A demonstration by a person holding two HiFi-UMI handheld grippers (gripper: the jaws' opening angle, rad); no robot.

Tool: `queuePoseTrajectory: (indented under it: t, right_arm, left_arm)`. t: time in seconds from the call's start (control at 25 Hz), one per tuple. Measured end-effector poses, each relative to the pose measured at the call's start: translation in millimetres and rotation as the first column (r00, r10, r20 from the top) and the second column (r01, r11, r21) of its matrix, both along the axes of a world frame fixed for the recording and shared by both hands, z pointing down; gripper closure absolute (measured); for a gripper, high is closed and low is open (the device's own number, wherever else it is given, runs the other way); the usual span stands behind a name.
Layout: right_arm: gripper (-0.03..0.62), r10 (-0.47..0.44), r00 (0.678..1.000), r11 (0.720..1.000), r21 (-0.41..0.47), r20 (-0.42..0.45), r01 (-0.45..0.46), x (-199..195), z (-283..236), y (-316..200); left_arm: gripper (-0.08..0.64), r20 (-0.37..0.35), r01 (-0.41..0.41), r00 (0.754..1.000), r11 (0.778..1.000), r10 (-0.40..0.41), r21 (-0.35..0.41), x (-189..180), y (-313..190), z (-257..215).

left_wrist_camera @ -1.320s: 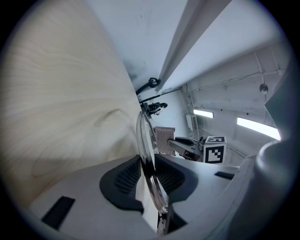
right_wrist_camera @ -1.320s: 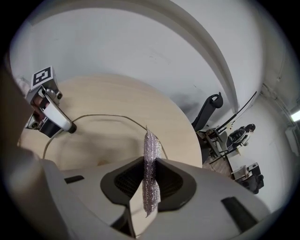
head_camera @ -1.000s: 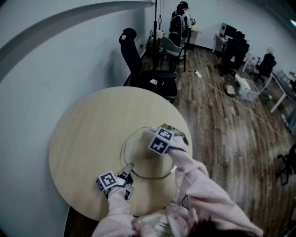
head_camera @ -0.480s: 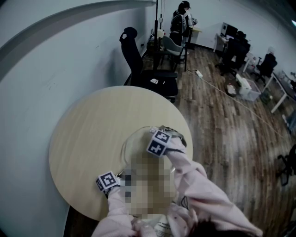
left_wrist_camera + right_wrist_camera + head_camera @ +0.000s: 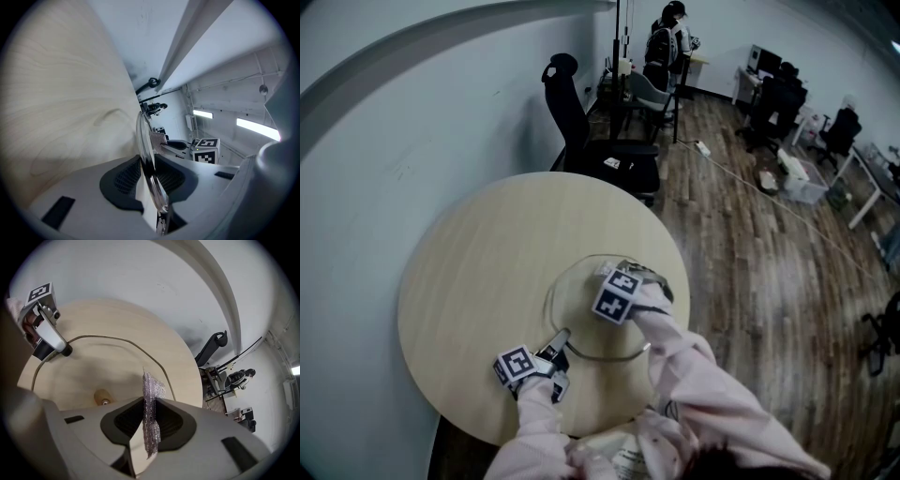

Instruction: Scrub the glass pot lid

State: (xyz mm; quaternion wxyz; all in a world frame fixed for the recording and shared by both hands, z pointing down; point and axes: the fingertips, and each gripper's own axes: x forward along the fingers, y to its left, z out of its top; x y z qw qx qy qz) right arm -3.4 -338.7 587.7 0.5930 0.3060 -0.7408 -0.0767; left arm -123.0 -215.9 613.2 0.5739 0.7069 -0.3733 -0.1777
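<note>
Glass pot lid (image 5: 572,314): round, clear, metal-rimmed, with a tan knob (image 5: 101,397) at centre. It lies in the 4 o'clock sector of the table (image 5: 469,272). The left gripper (image 5: 149,161) clamps its rim at the lid's 7 o'clock.

Scrub pad (image 5: 152,385): silvery mesh, edge-on, pinched in the right gripper (image 5: 149,405) over the lid's 1 o'clock area. Contact unconfirmed.

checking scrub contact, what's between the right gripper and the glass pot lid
A silvery mesh scrubbing pad, pinched in the right gripper over the round glass pot lid; right gripper view.
</note>
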Motion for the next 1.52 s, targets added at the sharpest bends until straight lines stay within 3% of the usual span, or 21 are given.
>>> queuePoseTrajectory:
  t: [1.52]
  right_arm:
    - [0.508,-0.003,0.999,0.999,-0.047,0.051,0.005,-31,6,37]
  left_arm:
    - [0.471,-0.007,0.0,1.0,1.0,0.0,0.016,2,1,2]
